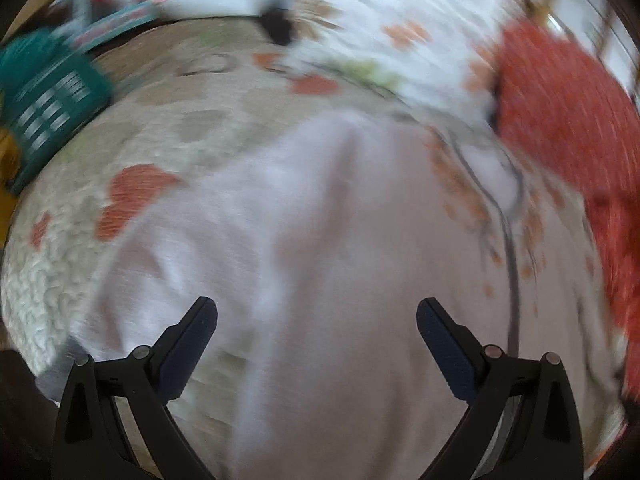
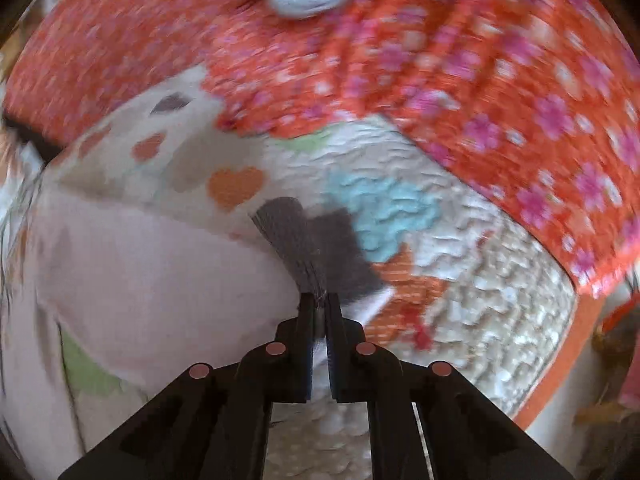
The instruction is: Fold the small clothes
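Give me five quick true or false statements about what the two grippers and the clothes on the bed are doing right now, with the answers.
1. The left gripper has its jaws spread wide with nothing between them. True.
2. The right gripper is wide open too. False: its jaws are closed on the grey ribbed cuff of the pale pink garment.
3. The pale pink garment lies on a quilt printed with hearts. True.
4. The red floral cloth lies between the right jaws. False: it lies farther back on the bed, apart from them.
5. A teal item sits at the left edge of the left wrist view. True.
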Demonstrator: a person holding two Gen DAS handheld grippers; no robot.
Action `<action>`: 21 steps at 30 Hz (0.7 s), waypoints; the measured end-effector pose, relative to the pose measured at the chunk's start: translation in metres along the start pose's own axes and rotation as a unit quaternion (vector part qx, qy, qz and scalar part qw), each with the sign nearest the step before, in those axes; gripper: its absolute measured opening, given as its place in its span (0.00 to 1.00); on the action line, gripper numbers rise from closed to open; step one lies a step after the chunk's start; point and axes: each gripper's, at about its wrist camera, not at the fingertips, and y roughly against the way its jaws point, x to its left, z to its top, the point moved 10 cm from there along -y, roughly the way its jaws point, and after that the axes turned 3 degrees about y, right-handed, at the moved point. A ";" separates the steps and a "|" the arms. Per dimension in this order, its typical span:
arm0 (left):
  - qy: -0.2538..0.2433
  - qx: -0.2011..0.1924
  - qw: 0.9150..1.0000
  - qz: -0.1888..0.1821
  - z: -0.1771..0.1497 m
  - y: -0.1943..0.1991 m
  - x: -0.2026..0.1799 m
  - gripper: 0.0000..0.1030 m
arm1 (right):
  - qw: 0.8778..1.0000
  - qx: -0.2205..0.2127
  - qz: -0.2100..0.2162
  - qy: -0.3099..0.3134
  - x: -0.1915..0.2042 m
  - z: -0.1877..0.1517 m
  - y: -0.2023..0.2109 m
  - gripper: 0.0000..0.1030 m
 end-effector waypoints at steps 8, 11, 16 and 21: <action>0.138 -0.025 0.989 0.042 0.031 0.014 0.095 0.97 | 0.983 -0.047 0.051 -0.167 -0.056 0.016 0.028 0.05; 0.144 -0.018 0.989 0.034 0.033 0.011 0.094 0.97 | 0.970 -0.044 0.100 -0.219 -0.063 0.016 0.029 0.05; 0.132 -0.017 0.991 -0.008 0.060 0.014 0.066 0.97 | 0.961 -0.033 0.156 -0.224 -0.030 0.033 0.028 0.05; 0.108 -0.053 0.993 -0.018 0.088 0.026 0.052 0.97 | 0.951 -0.030 0.259 -0.168 0.092 0.072 0.057 0.05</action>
